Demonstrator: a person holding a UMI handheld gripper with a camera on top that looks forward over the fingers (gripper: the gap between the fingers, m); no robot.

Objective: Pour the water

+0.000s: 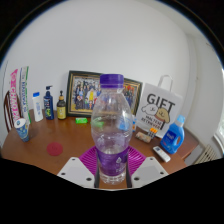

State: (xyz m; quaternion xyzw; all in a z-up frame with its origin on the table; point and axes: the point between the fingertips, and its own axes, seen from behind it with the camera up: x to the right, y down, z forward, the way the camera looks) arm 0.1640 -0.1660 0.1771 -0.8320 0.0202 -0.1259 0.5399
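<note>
Wooden tabletop [40,160] is carrying clutter along its back edge: a framed picture [90,92], a gift bag [157,110], small bottles [48,103]. Nearer, the water bottle [112,125] is standing upright, purple cap on, its long axis vertical, and the gripper [112,166] is pinching its base between both pads.

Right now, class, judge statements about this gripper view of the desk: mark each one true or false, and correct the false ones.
1. The water bottle stands between the gripper fingers. True.
2. The bottle's cap is off. False: its purple cap is on.
3. A framed picture leans against the wall behind the bottle. True.
4. The gift bag lies flat on the table. False: it stands upright.
5. The bottle is empty. False: it holds water.
</note>
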